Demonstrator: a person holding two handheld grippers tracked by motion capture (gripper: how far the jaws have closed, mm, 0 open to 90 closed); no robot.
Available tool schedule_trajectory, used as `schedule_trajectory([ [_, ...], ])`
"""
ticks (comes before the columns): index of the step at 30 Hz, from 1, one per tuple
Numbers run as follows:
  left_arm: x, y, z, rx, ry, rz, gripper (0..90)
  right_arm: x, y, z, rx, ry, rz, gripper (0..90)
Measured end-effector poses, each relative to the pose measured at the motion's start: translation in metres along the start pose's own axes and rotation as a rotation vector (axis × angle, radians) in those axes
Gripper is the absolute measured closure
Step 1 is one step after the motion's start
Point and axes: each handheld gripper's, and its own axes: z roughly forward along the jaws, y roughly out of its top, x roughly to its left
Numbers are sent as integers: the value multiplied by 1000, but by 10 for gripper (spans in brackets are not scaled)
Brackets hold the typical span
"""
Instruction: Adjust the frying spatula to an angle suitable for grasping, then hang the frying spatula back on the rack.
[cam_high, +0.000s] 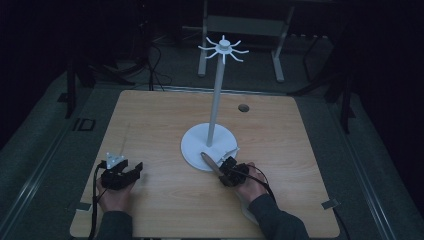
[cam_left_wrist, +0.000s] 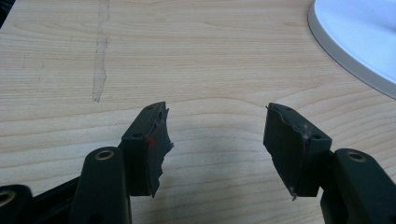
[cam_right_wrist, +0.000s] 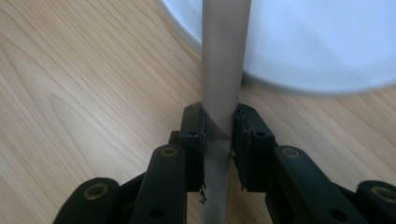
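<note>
A white stand has a round base (cam_high: 197, 145), a tall pole (cam_high: 216, 105) and a ring of hooks (cam_high: 223, 48) at its top. My right gripper (cam_high: 224, 169) sits at the base's front edge, shut on a long slender grey handle (cam_right_wrist: 224, 60) that reaches out over the base (cam_right_wrist: 317, 42). In the right gripper view its pads (cam_right_wrist: 194, 135) press on both sides of the handle. The high view shows the handle (cam_high: 208, 160) as a dark strip slanting up-left. My left gripper (cam_high: 135, 170) rests on the table at the left, its jaws open (cam_left_wrist: 215, 140) over bare wood.
The wooden table (cam_high: 150, 120) carries a small dark hole (cam_high: 243, 107) at the back right. A faint pale streak (cam_left_wrist: 99, 70) marks the wood ahead of the left gripper, and the stand base (cam_left_wrist: 359, 37) lies to its right. A small white piece (cam_high: 233, 150) sits at the base's right edge.
</note>
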Motion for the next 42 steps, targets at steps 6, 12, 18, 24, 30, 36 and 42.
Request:
schedule_trajectory([
  [6, -2, 0, 2, 5, 0, 7, 402, -13, -9, -2, -19, 0, 19, 709],
  [12, -1, 0, 1, 4, -1, 5, 402, -11, -1, 4, -15, -17, 17, 685],
  [18, 0, 0, 1, 2, -2, 3, 402, -10, -1, 3, -1, -8, 24, 735],
  [24, -1, 0, 2, 5, -2, 5, 402, -9, -4, 0, -30, -6, 32, 739],
  [30, -1, 0, 1, 4, -2, 5, 402, -10, -7, -8, -65, -4, 41, 739],
  [36, -1, 0, 2, 5, -2, 5, 402, -10, -10, -15, -91, 0, 53, 740],
  [42, -2, 0, 2, 7, -2, 8, 402, -14, -16, -23, -149, 2, 59, 739],
])
